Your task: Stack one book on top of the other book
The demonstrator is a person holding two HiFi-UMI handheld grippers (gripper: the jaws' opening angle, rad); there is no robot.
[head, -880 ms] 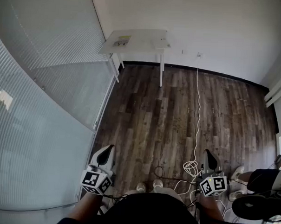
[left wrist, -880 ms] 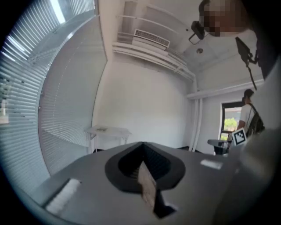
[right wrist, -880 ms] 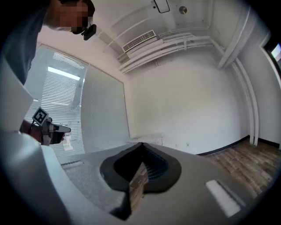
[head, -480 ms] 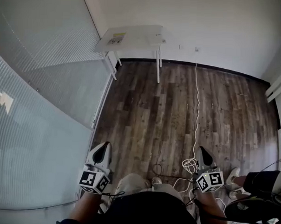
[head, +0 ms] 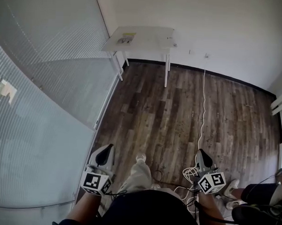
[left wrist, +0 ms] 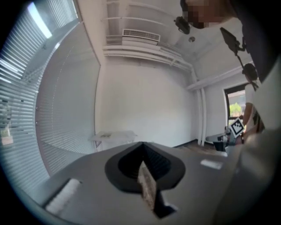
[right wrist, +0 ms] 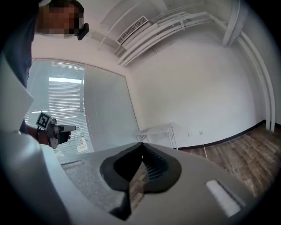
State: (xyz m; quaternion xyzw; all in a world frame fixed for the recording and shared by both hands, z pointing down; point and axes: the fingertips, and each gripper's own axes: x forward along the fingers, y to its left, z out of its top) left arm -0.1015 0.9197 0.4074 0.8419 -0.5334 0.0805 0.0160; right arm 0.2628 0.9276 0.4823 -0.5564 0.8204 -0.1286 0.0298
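As the books are not yet within reach, only two flat items can be made out on the white table (head: 144, 43) against the far wall: a yellow-covered one (head: 127, 38) toward its left end and a paler one (head: 168, 41) toward its right. They lie apart and are not stacked. They are judged to be the books, though they are too small for this to be confirmed. Dark plank floor (head: 169, 115) lies between table and person, crossed by a white cable (head: 203, 103) that drops from the wall. The left gripper (head: 106, 151) and right gripper (head: 202, 156) are held low at either side of the body, both with jaws drawn together and nothing between them. Against the frames of a moment before, one leg (head: 138, 170) is now swung forward between the grippers and the table is shifted slightly in view, so a walk toward the table is inferred. Nothing of the stacking is begun; the approach must be finished and the jaws opened before either book can be taken.
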